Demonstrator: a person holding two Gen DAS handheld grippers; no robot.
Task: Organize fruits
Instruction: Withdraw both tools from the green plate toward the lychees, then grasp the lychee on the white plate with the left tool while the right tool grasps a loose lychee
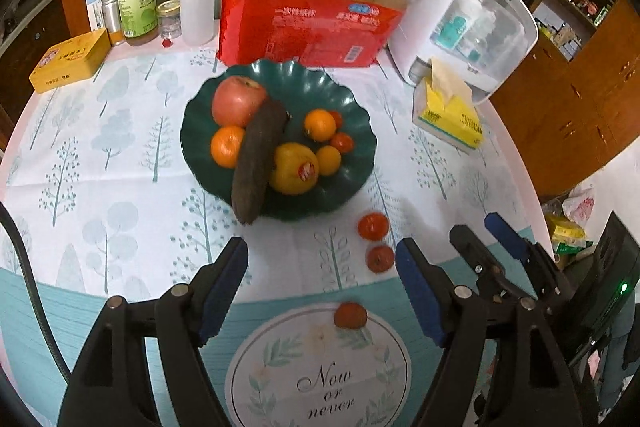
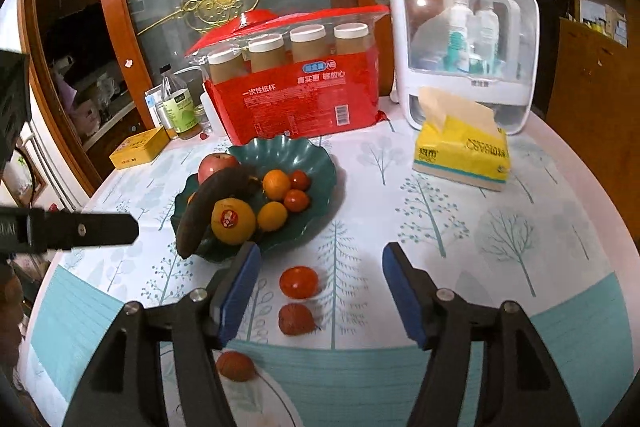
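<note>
A dark green scalloped plate (image 1: 320, 83) (image 2: 296, 151) holds an apple (image 1: 237, 101), a blackened banana (image 1: 256, 163), oranges and small tomatoes. Three small red tomatoes lie loose on the cloth in front of it: one nearest the plate (image 1: 373, 225) (image 2: 298, 281), a second (image 1: 380, 258) (image 2: 296, 319) and a third (image 1: 351, 315) (image 2: 236, 365). My left gripper (image 1: 322, 251) hovers open above the cloth, nothing between its pads. My right gripper (image 2: 322, 255) (image 1: 478, 227) is open too, raised over the two nearer tomatoes and touching neither.
Behind the plate stands a red pack of paper cups (image 1: 304, 23). A white storage case (image 1: 472, 23) and a yellow tissue pack (image 1: 448, 111) sit at the right, bottles (image 1: 136, 3) and a yellow tin (image 1: 72, 59) at the back left. The round table's edge curves close on the right.
</note>
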